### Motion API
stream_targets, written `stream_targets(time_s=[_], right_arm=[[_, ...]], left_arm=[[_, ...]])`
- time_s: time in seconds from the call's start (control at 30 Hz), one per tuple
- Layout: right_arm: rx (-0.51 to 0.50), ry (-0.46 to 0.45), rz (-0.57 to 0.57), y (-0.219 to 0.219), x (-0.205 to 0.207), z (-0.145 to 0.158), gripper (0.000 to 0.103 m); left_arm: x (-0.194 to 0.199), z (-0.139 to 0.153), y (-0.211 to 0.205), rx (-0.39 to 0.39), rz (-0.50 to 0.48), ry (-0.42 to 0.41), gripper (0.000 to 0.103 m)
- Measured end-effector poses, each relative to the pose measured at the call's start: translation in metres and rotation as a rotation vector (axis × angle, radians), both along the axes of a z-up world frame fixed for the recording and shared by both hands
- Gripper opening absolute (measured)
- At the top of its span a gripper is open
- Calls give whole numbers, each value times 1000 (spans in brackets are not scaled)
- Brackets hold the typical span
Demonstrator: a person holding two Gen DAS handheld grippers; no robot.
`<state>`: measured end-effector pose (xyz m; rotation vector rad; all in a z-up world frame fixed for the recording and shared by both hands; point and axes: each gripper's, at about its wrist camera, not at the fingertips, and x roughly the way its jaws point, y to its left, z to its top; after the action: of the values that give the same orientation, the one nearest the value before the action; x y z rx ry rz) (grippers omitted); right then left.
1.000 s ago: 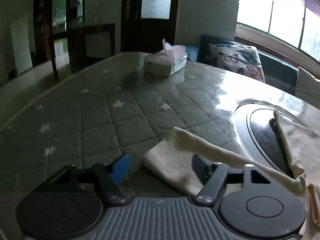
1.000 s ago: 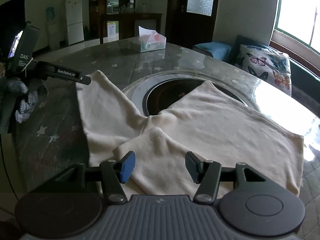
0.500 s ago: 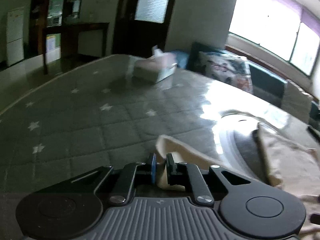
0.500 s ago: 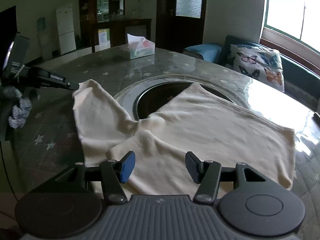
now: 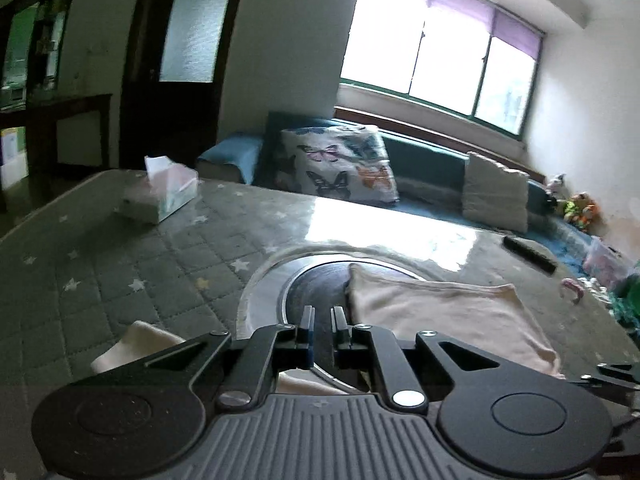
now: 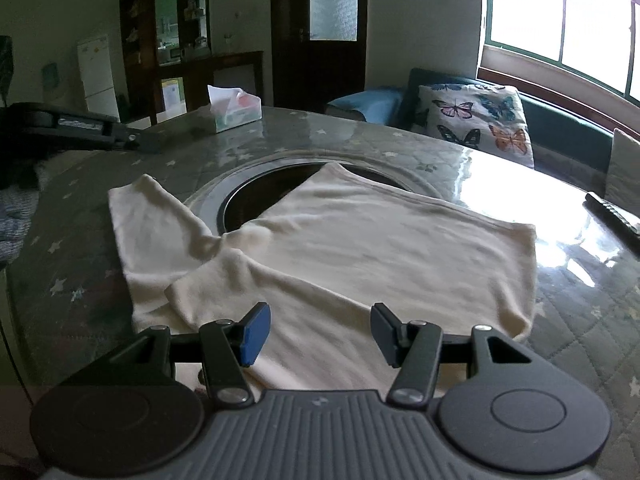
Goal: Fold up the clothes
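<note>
A cream garment (image 6: 360,248) lies spread on the round table over the dark centre disc (image 6: 260,192); its left sleeve (image 6: 152,216) lies out to the left. In the left wrist view the garment's body (image 5: 448,316) lies ahead and a sleeve corner (image 5: 132,340) shows lower left. My left gripper (image 5: 321,320) has its jaws nearly together with a narrow gap and no cloth visible between them. My right gripper (image 6: 316,332) is open, low over the garment's near edge. The left gripper also shows in the right wrist view (image 6: 80,132), at the far left above the table.
A tissue box (image 5: 164,192) stands on the table's far side, also seen in the right wrist view (image 6: 234,110). A dark remote (image 5: 528,254) lies at the right edge. A sofa with a butterfly cushion (image 5: 340,168) stands behind the table, under the window.
My left gripper closed on the sleeve corner, then swung right toward the centre disc; the cloth no longer shows between its jaws. The right gripper stayed open, drifting slightly over the garment.
</note>
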<state>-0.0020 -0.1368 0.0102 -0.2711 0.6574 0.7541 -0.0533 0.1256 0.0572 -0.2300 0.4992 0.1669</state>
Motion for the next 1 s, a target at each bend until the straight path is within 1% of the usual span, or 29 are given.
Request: stream_targets(time_s=[0.07, 0.1, 0.13, 0.2, 0.23, 0.3, 0.37, 0.43, 0.53, 0.67, 0.77, 0.8, 0.83, 0.9, 1.0], right_arm=[[2, -5, 1, -3, -1, 0, 57], [4, -5, 1, -3, -1, 0, 57], [5, -4, 1, -3, -1, 0, 57], [6, -1, 0, -2, 0, -1, 57], [7, 1, 0, -1, 1, -2, 57], [7, 6, 3, 2, 2, -3, 57], [5, 9, 9, 5, 1, -4, 57], [-1, 11, 14, 8, 1, -5, 57], [-8, 15, 15, 12, 2, -7, 57], [-14, 17, 18, 16, 2, -7, 57], [-21, 15, 17, 18, 2, -7, 57], [-23, 15, 15, 18, 2, -7, 57], [-24, 14, 13, 18, 2, -7, 57], [-22, 12, 10, 18, 2, -6, 57], [-17, 9, 4, 15, 2, -5, 57]], left_arm=[[1, -6, 4, 12, 35, 22, 13], [0, -10, 7, 16, 55, 34, 18], [-3, -15, 13, 16, 77, 45, 21], [-8, -23, 27, 26, 136, 63, 31], [-11, -27, 34, 29, 167, 71, 33], [-16, -34, 49, 30, 228, 88, 42], [-22, -41, 64, 22, 286, 108, 46], [-26, -48, 76, 14, 335, 126, 47], [-28, -57, 90, 5, 378, 148, 47], [-27, -65, 100, -4, 403, 157, 47], [-23, -65, 102, -9, 393, 149, 44], [-22, -65, 103, -11, 389, 147, 34], [-22, -64, 104, -14, 385, 144, 28], [-21, -62, 105, -34, 377, 136, 12], [-20, -58, 105, -62, 364, 122, 6]])
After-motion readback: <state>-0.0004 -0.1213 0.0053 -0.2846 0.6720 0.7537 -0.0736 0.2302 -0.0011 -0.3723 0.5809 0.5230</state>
